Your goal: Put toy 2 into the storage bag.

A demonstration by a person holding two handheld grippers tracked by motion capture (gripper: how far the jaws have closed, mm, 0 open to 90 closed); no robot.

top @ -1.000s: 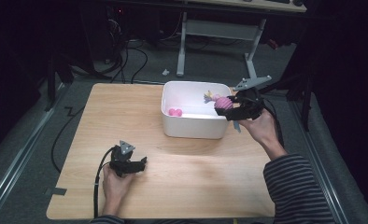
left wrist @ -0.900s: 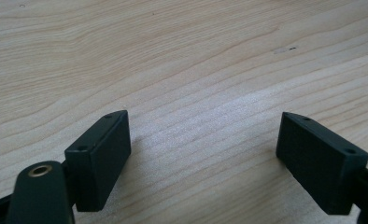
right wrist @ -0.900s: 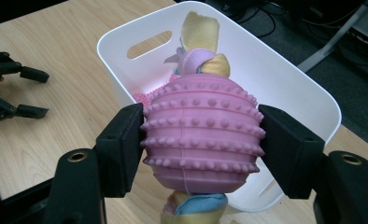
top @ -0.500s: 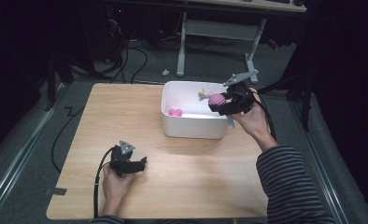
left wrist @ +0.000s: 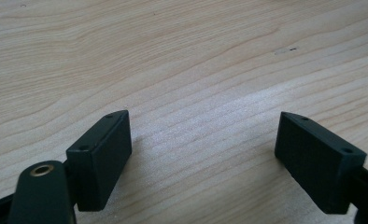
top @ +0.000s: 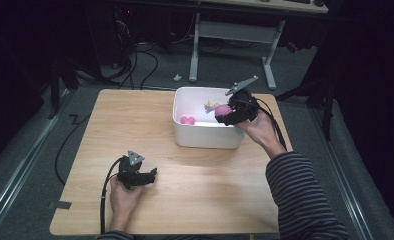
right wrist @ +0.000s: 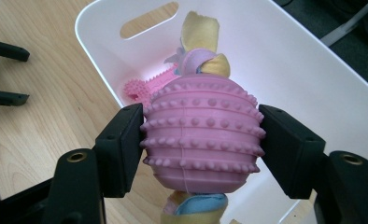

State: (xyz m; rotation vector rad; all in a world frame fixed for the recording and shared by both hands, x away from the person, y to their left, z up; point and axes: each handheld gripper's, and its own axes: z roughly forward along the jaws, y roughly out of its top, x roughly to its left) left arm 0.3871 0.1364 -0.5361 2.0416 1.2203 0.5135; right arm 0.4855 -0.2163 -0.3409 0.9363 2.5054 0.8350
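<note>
Nearest the person's edge of the wooden table (top: pixel 195 180), the left gripper (top: pixel 152 175) rests low on the bare boards, its jaws spread wide with nothing between them. Farther back at the right, the right gripper (top: pixel 220 112) clamps a pink studded ball toy (right wrist: pixel 203 135), with pastel cloth knots at both ends, over the near rim of a white bin (top: pixel 205 137). Inside the bin lies a smaller pink spiky toy (top: pixel 187 120).

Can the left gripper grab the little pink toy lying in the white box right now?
Probably not from there. The left gripper sits low at the table's near edge, jaws open over bare wood, and the white box's wall stands between it and the little pink toy. It would need to lift over.
</note>
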